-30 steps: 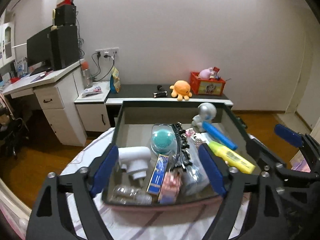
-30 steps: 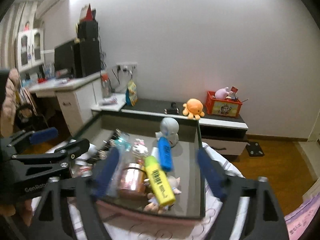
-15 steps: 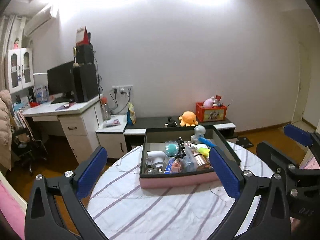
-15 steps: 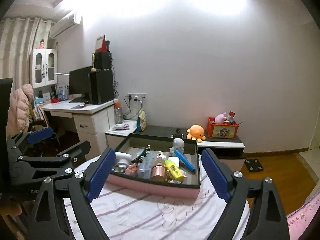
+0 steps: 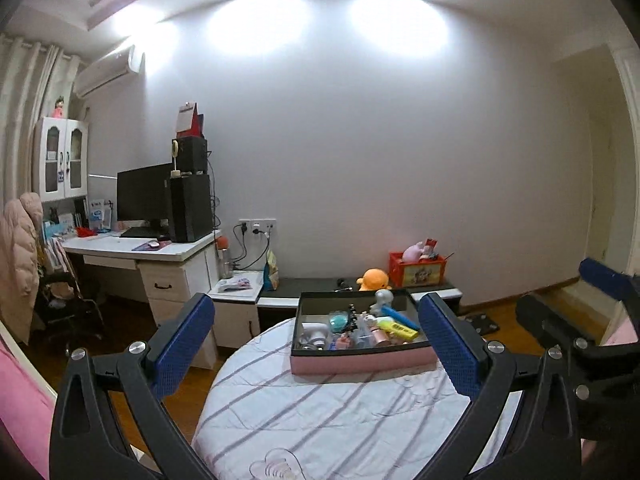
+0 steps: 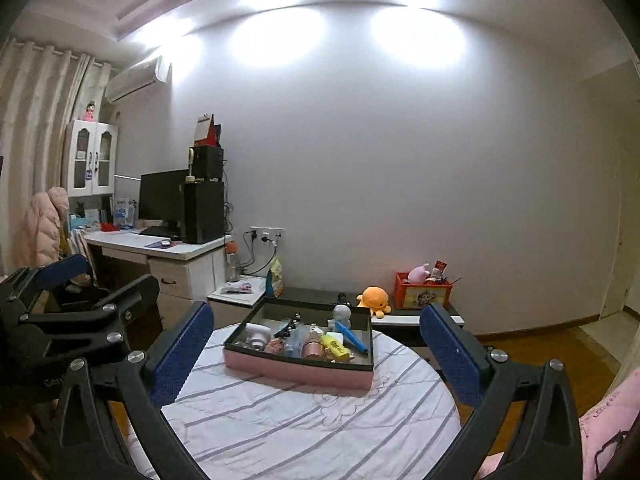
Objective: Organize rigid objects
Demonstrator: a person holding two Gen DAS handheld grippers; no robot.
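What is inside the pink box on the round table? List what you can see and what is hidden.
Inside the pink box: a yellow marker, a blue pen, a small white robot toy, a copper tin and a white bottle. Whatever lies beneath them is covered.

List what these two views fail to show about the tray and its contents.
- Pink tray: its floor, hidden by the near wall in both views.
- Items lying low in the tray, left wrist view: too small to name; only the yellow highlighter and blue pen read clearly.
- Round table: near edge cut off by the frame.
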